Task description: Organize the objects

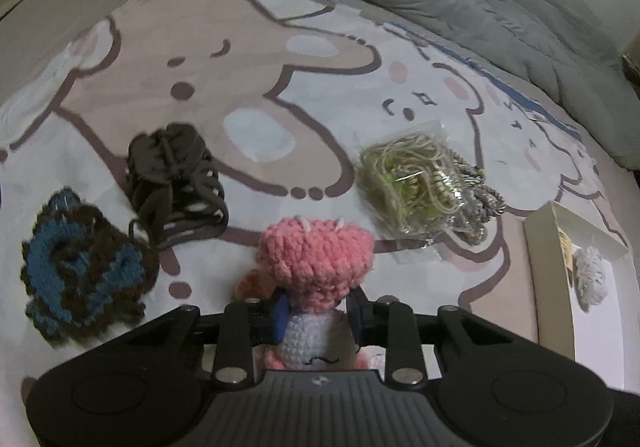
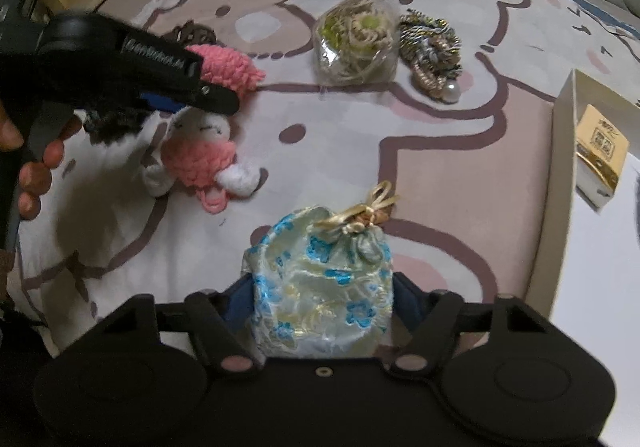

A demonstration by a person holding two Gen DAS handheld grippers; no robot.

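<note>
Left gripper (image 1: 318, 317) is clamped on the crochet doll's (image 1: 314, 267) neck, right gripper's (image 2: 320, 311) jaws hug the brocade pouch (image 2: 320, 287), box (image 2: 560, 175) sits right.

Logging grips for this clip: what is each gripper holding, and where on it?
Left gripper pinches the crochet doll at its head, under the pink hat. Right gripper has the flowered pouch between its fingers at the body; contact unclear.

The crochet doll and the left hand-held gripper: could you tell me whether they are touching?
Touching. In the left wrist view the left hand-held gripper is shut on the crochet doll, its pads pressing on the neck; the right wrist view shows the same.
</note>
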